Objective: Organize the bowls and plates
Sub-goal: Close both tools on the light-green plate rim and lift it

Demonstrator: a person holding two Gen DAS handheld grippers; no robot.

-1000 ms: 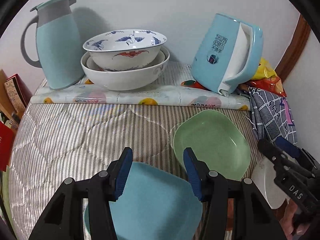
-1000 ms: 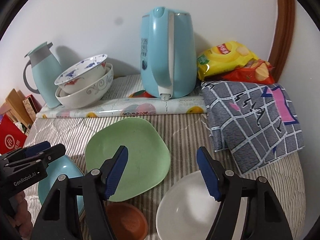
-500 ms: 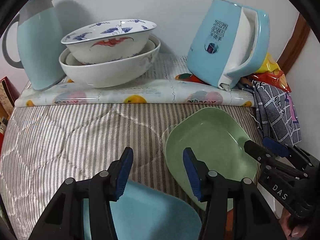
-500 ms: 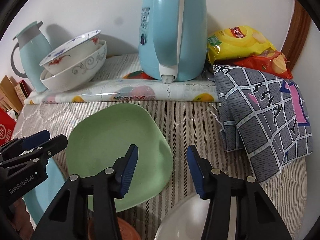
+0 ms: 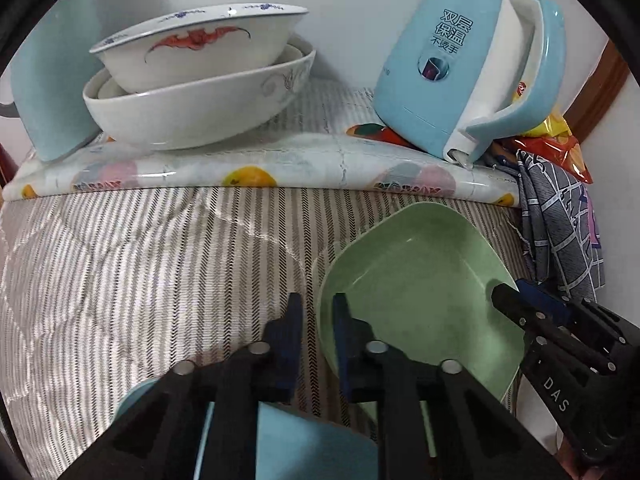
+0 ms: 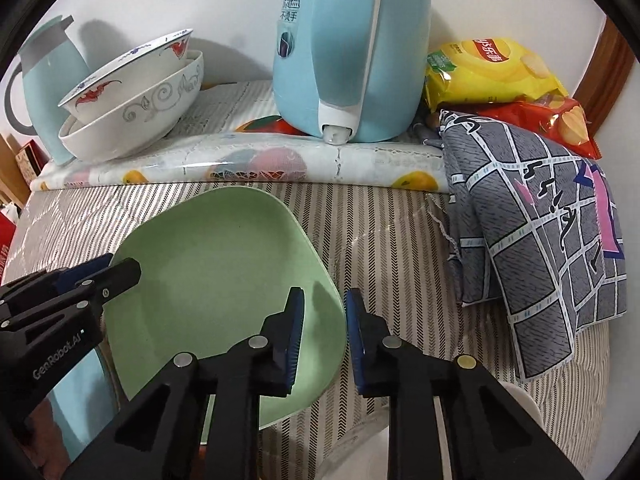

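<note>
Both grippers have dropped onto the green plate (image 6: pixel 224 280), left gripper (image 5: pixel 318 320) and right gripper (image 6: pixel 325 320) closing narrow jaws astride opposite rims; it lies before the blue kettle (image 6: pixel 352 48): lift evenly, keeping it level

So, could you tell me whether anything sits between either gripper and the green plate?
Nothing visible does. The left gripper and right gripper each straddle an opposite edge of the green plate, their fingers closing with the rim between them.
</note>
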